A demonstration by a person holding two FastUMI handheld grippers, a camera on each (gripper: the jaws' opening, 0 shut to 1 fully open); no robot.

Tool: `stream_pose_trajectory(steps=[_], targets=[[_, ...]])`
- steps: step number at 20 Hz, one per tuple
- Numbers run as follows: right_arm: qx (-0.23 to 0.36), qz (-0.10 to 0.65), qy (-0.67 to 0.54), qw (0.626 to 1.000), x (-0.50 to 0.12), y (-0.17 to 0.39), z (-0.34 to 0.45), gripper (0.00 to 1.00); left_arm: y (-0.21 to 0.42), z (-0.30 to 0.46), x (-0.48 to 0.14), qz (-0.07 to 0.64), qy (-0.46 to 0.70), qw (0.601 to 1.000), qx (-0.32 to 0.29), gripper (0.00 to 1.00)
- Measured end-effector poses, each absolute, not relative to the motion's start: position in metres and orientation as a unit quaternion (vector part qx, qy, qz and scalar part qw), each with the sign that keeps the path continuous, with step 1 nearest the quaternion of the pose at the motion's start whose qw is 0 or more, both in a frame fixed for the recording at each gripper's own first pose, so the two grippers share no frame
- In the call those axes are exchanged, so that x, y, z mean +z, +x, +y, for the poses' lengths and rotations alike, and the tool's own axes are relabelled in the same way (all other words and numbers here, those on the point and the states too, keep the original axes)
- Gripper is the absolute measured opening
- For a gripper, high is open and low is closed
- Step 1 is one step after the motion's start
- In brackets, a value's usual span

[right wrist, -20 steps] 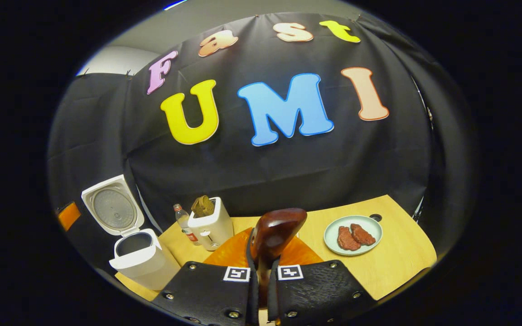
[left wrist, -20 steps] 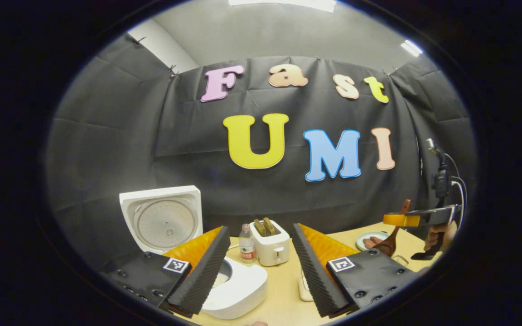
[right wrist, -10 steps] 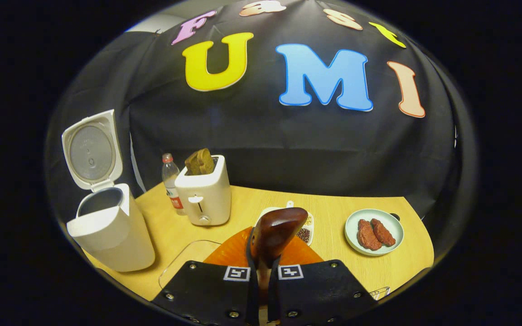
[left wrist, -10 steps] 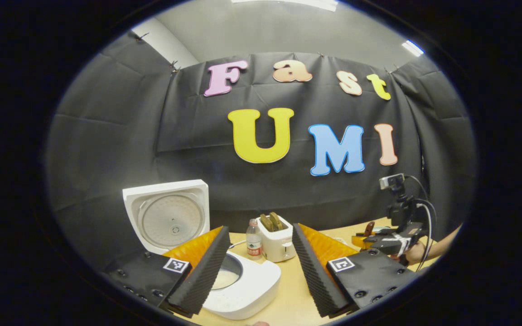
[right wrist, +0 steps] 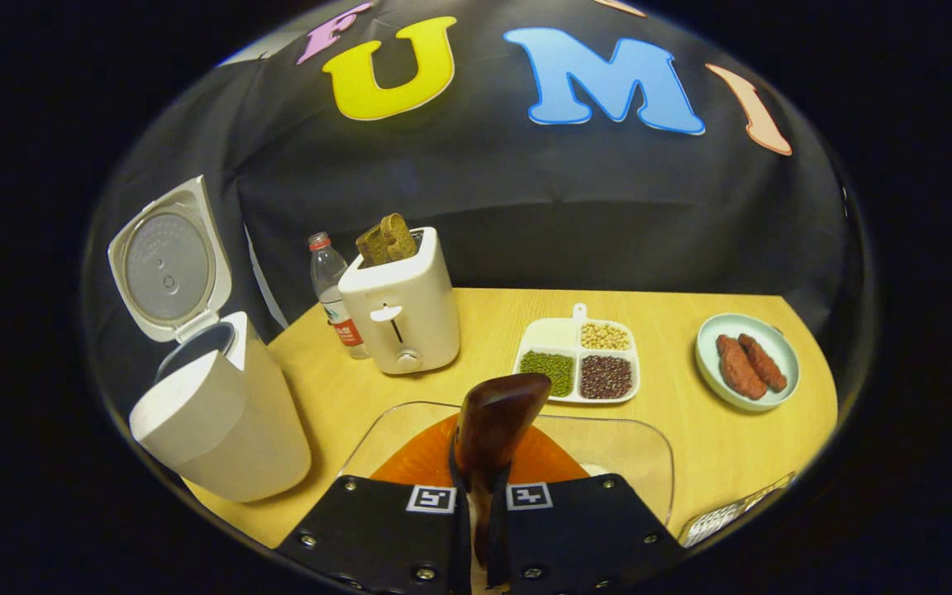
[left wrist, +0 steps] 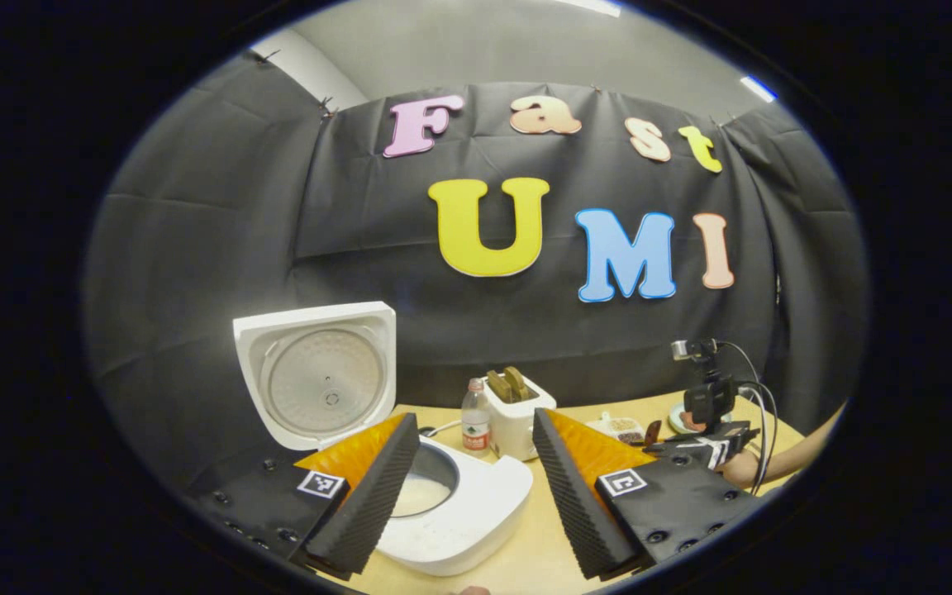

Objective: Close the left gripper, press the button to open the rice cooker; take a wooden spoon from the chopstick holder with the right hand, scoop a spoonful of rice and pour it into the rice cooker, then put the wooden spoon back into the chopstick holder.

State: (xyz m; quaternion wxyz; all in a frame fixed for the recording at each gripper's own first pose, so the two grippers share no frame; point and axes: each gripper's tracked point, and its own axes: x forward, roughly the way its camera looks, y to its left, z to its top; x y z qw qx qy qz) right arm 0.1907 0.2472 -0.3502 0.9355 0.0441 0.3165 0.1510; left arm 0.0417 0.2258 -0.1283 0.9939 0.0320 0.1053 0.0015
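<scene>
Rice cooker [left wrist: 451,512]: left gripper view, on the wooden table [left wrist: 525,554], lid [left wrist: 319,376] raised upright, inner pot exposed. Left gripper [left wrist: 476,487] spread wide, nothing held, poised above the cooker's front. Right gripper [left wrist: 711,446] farther off at the right.

Right gripper view: wooden spoon [right wrist: 497,417] clamped by its handle between both fingers, bowl upward, over a clear container [right wrist: 633,450]. Rice cooker at left; toaster [right wrist: 397,310], bottle [right wrist: 331,289], divided tray [right wrist: 579,364] and plate [right wrist: 744,359] behind.
</scene>
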Motion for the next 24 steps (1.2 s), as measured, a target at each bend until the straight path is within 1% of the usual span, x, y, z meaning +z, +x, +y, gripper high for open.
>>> stream_pose_trajectory(steps=[1, 2, 5, 7, 8, 9, 10, 11, 12, 13, 14, 15, 17, 18, 19, 20, 21, 24], targets=[[0.154, 0.320, 0.074, 0.932, -0.350, 0.191, 0.251, 0.08, 0.039, 0.227, -0.128, 0.106, 0.032, 0.994, 0.004, 1.00], [0.155, 0.326, 0.106, 0.927, -0.351, 0.191, 0.254, 0.08, 0.036, 0.229, -0.128, 0.106, 0.032, 0.994, 0.007, 0.96], [0.149, 0.336, 0.201, 0.908, -0.348, 0.192, 0.250, 0.08, 0.029, 0.234, -0.128, 0.110, 0.026, 0.993, 0.016, 0.96], [0.137, 0.330, 0.260, 0.897, -0.341, 0.197, 0.241, 0.08, 0.026, 0.234, -0.128, 0.110, 0.026, 0.993, 0.019, 0.96], [0.129, 0.325, 0.289, 0.891, -0.336, 0.197, 0.235, 0.08, 0.025, 0.233, -0.128, 0.111, 0.027, 0.993, 0.018, 1.00], [0.122, 0.321, 0.313, 0.885, -0.329, 0.199, 0.228, 0.08, 0.025, 0.231, -0.125, 0.109, 0.028, 0.993, 0.017, 1.00], [0.116, 0.313, 0.337, 0.881, -0.319, 0.200, 0.219, 0.08, 0.025, 0.229, -0.121, 0.105, 0.030, 0.994, 0.015, 0.96], [0.113, 0.300, 0.359, 0.876, -0.307, 0.203, 0.209, 0.08, 0.025, 0.225, -0.118, 0.103, 0.030, 0.994, 0.012, 0.99], [0.111, 0.289, 0.378, 0.872, -0.294, 0.202, 0.203, 0.08, 0.024, 0.222, -0.116, 0.099, 0.032, 0.994, 0.009, 1.00], [0.110, 0.280, 0.396, 0.868, -0.281, 0.203, 0.196, 0.08, 0.024, 0.219, -0.114, 0.097, 0.032, 0.995, 0.005, 0.96], [0.113, 0.271, 0.411, 0.863, -0.269, 0.200, 0.192, 0.07, 0.023, 0.215, -0.112, 0.092, 0.033, 0.995, 0.002, 0.96], [0.116, 0.263, 0.422, 0.860, -0.256, 0.197, 0.188, 0.08, 0.023, 0.214, -0.109, 0.088, 0.036, 0.996, 0.000, 0.99], [0.122, 0.246, 0.444, 0.853, -0.233, 0.191, 0.179, 0.08, 0.019, 0.212, -0.105, 0.083, 0.040, 0.996, -0.003, 0.99], [0.126, 0.240, 0.453, 0.849, -0.221, 0.186, 0.177, 0.08, 0.018, 0.211, -0.104, 0.080, 0.039, 0.996, -0.006, 0.96], [0.130, 0.233, 0.462, 0.846, -0.210, 0.183, 0.174, 0.08, 0.015, 0.210, -0.103, 0.076, 0.038, 0.996, -0.009, 0.99], [0.133, 0.227, 0.470, 0.842, -0.201, 0.179, 0.173, 0.08, 0.013, 0.210, -0.101, 0.075, 0.037, 0.996, -0.011, 0.99], [0.138, 0.222, 0.480, 0.838, -0.192, 0.176, 0.172, 0.08, 0.010, 0.211, -0.101, 0.075, 0.035, 0.997, -0.011, 0.96], [0.153, 0.210, 0.504, 0.824, -0.166, 0.170, 0.177, 0.08, 0.007, 0.219, -0.099, 0.071, 0.034, 0.997, -0.009, 0.96]])
